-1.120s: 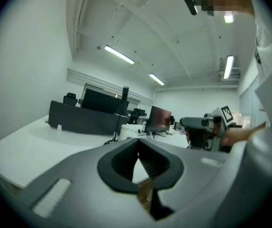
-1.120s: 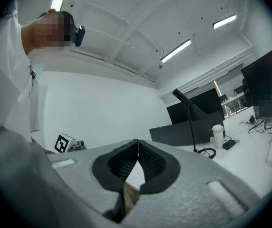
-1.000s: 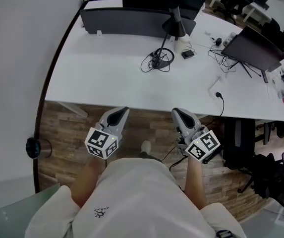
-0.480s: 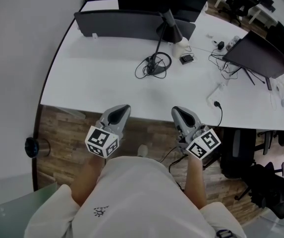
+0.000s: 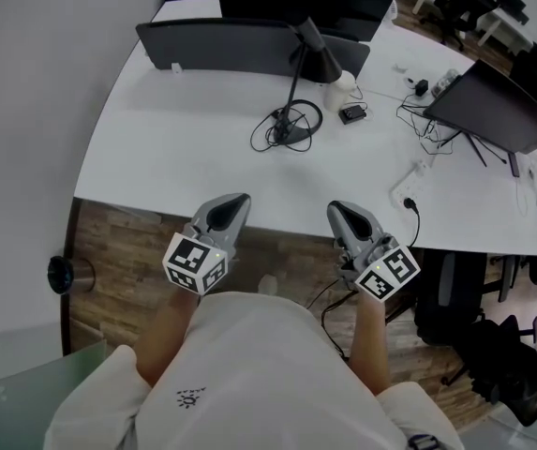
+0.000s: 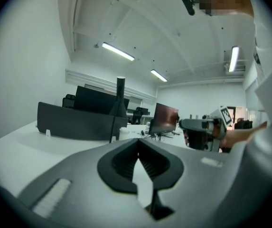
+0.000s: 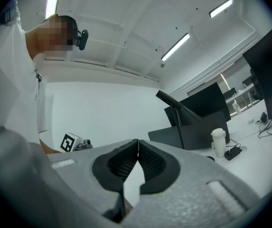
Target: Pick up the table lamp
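Note:
The black table lamp [image 5: 293,90] stands on the white table [image 5: 174,148], with a thin stem, a cone head toward the back and its cable coiled round the foot. Both grippers hover at the table's near edge, well short of the lamp. My left gripper [image 5: 239,199] is shut with nothing in it, and so is my right gripper [image 5: 340,208]. In the left gripper view the lamp [image 6: 117,109] rises beyond the closed jaws of the left gripper [image 6: 138,141]. The right gripper view shows the lamp [image 7: 177,109] to the right, beyond the right gripper [image 7: 137,141].
A black divider panel [image 5: 221,45] runs along the table's back, and a dark monitor [image 5: 488,101] stands at the right. A white cup [image 5: 342,88], a small adapter [image 5: 352,112] and loose cables [image 5: 418,172] lie near the lamp. A wall [image 5: 24,111] curves at the left, with a metal can [image 5: 62,276] on the floor.
Both grippers and the person have moved forward toward the table. The table's near edge now lies just under the fingertips. The jaws stay shut.

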`<state>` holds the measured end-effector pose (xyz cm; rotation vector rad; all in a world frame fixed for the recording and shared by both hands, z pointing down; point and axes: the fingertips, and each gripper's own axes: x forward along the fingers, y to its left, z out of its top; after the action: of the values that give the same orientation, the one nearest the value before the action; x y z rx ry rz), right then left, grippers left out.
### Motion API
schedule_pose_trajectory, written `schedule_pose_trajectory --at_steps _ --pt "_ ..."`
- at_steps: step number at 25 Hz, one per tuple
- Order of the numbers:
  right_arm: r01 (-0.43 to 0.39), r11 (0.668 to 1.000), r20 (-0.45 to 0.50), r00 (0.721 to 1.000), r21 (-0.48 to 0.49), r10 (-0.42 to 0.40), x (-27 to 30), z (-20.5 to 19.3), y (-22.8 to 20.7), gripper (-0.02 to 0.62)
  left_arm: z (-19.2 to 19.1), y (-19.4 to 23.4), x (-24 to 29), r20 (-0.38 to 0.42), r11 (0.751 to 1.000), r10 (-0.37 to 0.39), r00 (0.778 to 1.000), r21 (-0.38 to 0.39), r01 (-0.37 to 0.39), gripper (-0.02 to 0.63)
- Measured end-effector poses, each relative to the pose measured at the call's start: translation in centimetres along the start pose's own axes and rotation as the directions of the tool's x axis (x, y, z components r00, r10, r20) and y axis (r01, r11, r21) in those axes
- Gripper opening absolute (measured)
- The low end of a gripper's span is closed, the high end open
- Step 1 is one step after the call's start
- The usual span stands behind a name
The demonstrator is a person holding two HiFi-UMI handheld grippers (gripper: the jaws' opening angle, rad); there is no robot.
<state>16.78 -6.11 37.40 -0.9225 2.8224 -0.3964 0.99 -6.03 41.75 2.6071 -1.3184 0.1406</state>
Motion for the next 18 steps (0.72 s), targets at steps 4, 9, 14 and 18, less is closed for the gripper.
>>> schedule_pose_trajectory --at_steps 4,9,14,18 --pt "-0.001 1.000 -0.001 1.000 0.018 0.001 -0.4 -0.4 -0.5 0.002 -0.3 -0.5 0.0 -0.025 1.000 0.004 1.000 0.007 -0.004 -0.006" --pt "-0.018 0.999 0.015 1.000 0.037 0.017 -0.4 -0.4 -0.4 0.002 -0.5 -0.2 -0.4 -0.034 1.000 0.016 0.999 0.005 -0.016 -0.006" --pt "-0.013 0.999 0.026 1.000 0.051 0.012 -0.1 -0.6 -0.5 0.002 -0.8 0.1 -0.4 -0.038 1.000 0.004 0.999 -0.001 -0.004 -0.006" --pt "0.003 0.999 0.028 1.000 0.043 -0.004 0.6 -0.3 -0.6 0.002 -0.7 1.0 0.1 -0.037 1.000 -0.012 0.999 -0.003 0.012 -0.006"
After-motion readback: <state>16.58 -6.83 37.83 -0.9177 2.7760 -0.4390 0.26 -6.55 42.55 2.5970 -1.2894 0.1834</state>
